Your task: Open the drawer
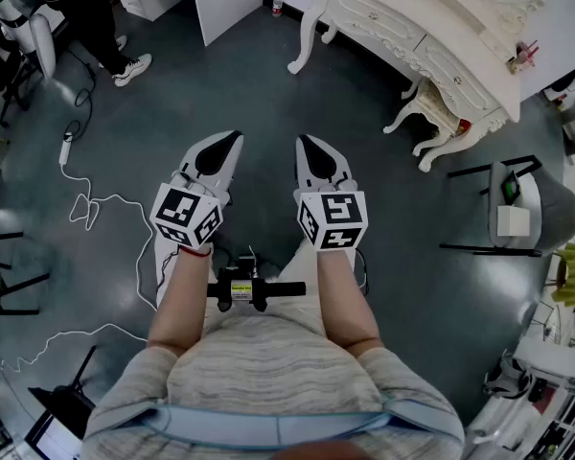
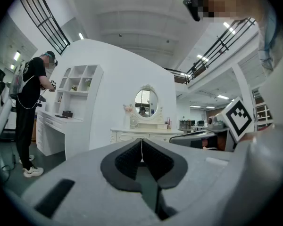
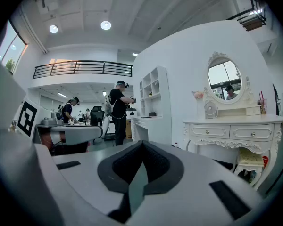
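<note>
Left claw (image 1: 233, 135) and right claw (image 1: 302, 139) were both pressed together and empty, well short of the dressing table (image 1: 402, 27).

At the far left a person (image 1: 91, 12) in dark clothes stood on the dark floor (image 1: 220, 75). The left claw's pads met with nothing between them, and it hung over bare floor. Just beside it, the right claw was likewise closed on nothing. Ahead and to the right stood the white dressing table. Its drawers (image 3: 210, 131) were shut beneath the tabletop (image 3: 231, 120), with an oval mirror (image 3: 225, 79) above, well apart from both claws.
</note>
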`<state>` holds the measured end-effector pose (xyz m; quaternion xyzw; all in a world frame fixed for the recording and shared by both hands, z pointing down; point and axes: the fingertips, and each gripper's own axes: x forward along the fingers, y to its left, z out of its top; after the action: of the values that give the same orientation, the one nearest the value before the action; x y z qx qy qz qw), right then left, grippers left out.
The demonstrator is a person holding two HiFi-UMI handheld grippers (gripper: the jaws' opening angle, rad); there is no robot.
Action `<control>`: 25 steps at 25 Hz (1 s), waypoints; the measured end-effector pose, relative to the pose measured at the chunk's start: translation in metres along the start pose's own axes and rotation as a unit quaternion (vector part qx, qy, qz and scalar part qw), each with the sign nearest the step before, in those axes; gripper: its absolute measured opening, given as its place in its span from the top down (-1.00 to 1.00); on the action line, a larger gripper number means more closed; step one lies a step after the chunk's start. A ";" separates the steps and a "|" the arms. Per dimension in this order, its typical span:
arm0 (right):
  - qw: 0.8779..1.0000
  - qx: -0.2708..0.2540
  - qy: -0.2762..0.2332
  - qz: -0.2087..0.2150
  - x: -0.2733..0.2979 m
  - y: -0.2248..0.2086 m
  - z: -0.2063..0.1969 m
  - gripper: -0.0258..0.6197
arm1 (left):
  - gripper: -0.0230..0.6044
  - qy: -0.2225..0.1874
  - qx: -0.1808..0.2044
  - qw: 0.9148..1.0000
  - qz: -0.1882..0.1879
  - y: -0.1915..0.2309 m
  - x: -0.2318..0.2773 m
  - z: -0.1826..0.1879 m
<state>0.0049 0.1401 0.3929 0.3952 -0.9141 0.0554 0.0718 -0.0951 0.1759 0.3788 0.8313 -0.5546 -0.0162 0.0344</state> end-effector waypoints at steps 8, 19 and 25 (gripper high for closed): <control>1.000 0.003 -0.001 -0.004 0.012 -0.009 -0.003 0.90 | 0.88 -0.003 0.006 1.000 -0.012 0.000 0.013 -0.001; 0.999 0.024 -0.022 0.001 0.038 -0.031 0.008 0.89 | 0.88 -0.011 0.002 1.000 -0.028 0.015 0.054 0.003; 0.999 0.023 -0.031 -0.016 0.055 -0.052 0.020 0.89 | 0.88 -0.006 0.009 0.999 -0.048 0.018 0.091 0.004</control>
<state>0.0036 0.0621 0.3852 0.4125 -0.9081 0.0630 0.0350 -0.0774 0.0847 0.3768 0.8571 -0.5144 -0.0174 0.0225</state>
